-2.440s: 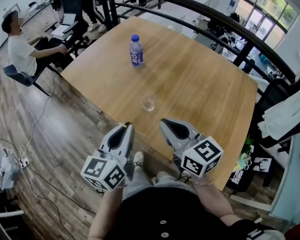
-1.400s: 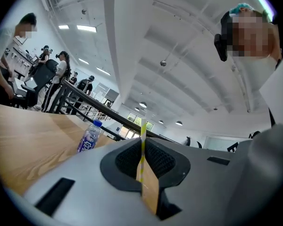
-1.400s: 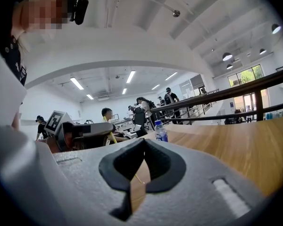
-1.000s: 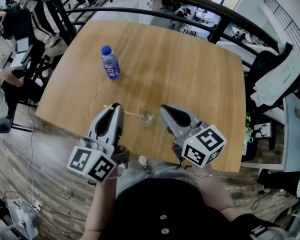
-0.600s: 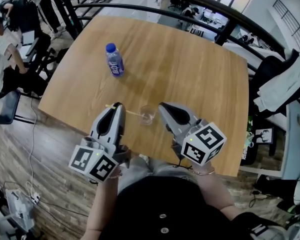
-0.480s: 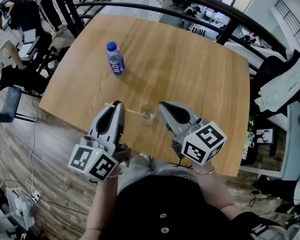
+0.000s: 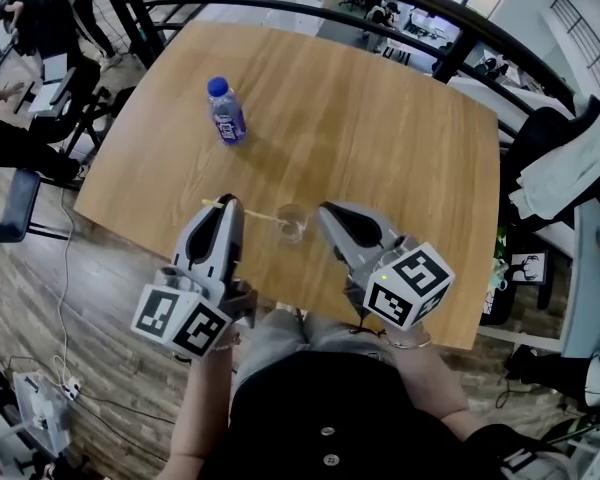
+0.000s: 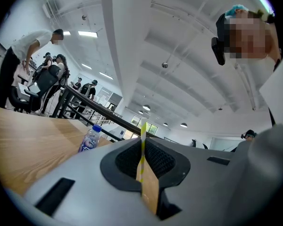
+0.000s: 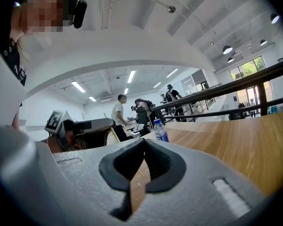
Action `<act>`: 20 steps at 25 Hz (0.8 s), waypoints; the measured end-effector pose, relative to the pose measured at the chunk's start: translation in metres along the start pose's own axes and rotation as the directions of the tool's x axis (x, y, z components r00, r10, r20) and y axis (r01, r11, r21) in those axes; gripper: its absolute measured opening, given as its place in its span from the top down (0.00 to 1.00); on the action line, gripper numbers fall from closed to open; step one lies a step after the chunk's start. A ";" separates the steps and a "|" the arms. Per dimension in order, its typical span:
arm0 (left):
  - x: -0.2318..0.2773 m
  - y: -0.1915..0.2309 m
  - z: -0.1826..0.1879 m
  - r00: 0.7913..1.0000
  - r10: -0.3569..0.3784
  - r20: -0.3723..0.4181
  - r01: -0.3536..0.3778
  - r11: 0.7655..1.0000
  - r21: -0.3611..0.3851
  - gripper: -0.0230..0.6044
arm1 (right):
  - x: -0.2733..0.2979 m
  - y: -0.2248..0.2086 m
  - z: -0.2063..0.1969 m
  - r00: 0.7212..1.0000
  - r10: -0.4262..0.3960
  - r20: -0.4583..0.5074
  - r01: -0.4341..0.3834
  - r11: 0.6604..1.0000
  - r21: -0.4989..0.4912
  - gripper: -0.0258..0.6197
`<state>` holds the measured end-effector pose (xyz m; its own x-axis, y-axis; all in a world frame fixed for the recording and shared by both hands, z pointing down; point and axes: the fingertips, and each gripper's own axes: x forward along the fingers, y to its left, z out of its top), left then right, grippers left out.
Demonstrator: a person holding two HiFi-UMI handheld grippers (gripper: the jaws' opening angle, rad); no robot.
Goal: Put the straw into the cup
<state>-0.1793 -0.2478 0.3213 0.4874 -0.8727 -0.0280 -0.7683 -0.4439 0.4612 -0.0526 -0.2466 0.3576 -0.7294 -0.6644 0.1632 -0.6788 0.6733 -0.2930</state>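
A small clear cup [image 7: 292, 223] stands near the front edge of the wooden table [image 7: 400, 118]. My left gripper [image 7: 230, 202] is just left of it and shut on a thin yellow-and-white straw [image 7: 258, 216]. The straw lies almost level and slants right toward the cup's rim; I cannot tell whether its end is inside. In the left gripper view the straw [image 8: 142, 145] runs upright between the pads. My right gripper [image 7: 325, 211] hangs just right of the cup, its pads [image 9: 142, 145] meeting at the tips with nothing between them. The right gripper view also shows the left gripper [image 9: 80, 128] holding the straw [image 9: 114, 134].
A blue-capped water bottle [image 7: 225, 113] stands upright further back on the left of the table. A dark railing [image 7: 310, 8] runs behind the table. People sit and stand at desks [image 7: 20, 28] beyond the left edge. A chair with clothes [image 7: 565, 168] is at the right.
Since the earliest frame both grippers have come forward to either side of the cup, the straw staying in the left one. Over the last second neither gripper has visibly moved.
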 end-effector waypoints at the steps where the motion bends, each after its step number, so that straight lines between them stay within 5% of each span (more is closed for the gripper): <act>1: 0.001 0.000 -0.001 1.000 0.001 -0.002 -0.001 1.000 0.001 0.90 | -0.001 -0.001 -0.001 1.000 -0.002 -0.003 0.002 1.000 0.002 0.96; 20: 0.027 0.014 -0.051 0.993 0.012 -0.120 -0.005 0.998 0.061 0.90 | 0.010 -0.021 -0.028 0.998 -0.007 -0.068 0.010 0.999 0.050 0.96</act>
<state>-0.1563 -0.2674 0.3720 0.5244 -0.8473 0.0843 -0.7944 -0.4512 0.4067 -0.0483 -0.2586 0.3920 -0.7289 -0.6453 0.2287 -0.6811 0.6495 -0.3380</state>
